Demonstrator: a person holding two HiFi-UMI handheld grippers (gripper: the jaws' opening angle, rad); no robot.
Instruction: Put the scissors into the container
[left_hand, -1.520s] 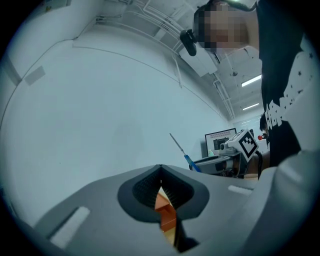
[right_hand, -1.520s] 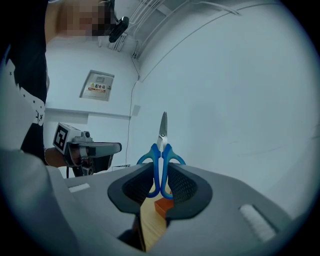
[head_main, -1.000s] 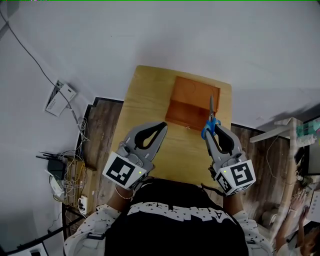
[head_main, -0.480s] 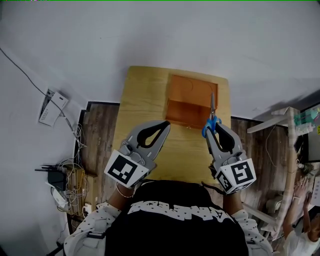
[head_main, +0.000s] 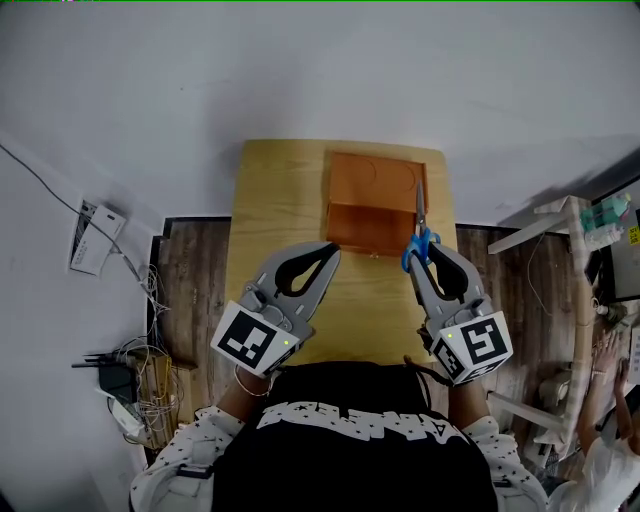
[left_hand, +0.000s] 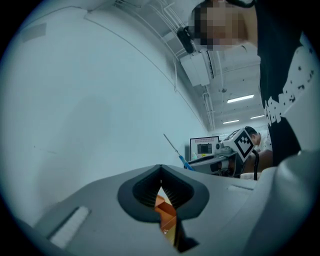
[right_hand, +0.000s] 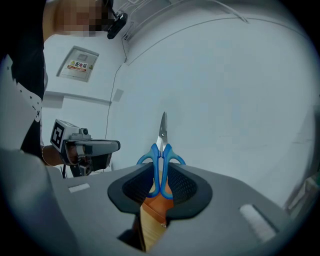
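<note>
At the left, the grey left gripper (head_main: 328, 250) is held above the pale wooden bench (head_main: 275, 190), its fingers (left_hand: 135, 192) pressed together with nothing between them. Ahead of both pairs of fingers, the open orange rectangular container (head_main: 372, 195) is seen, apparently empty. The blue-handled steel scissors (right_hand: 161, 150) are clamped by their handles in the right gripper (right_hand: 161, 176), the blades projecting beyond its fingers towards the container's right side. The pick-up is judged done; lowering and release are left.

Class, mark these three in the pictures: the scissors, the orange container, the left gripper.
scissors (right_hand: 155, 164), right gripper view, on the blue handle.
orange container (head_main: 365, 225), head view, on its near wall.
left gripper (head_main: 331, 249), head view, where its closed tips meet.
</note>
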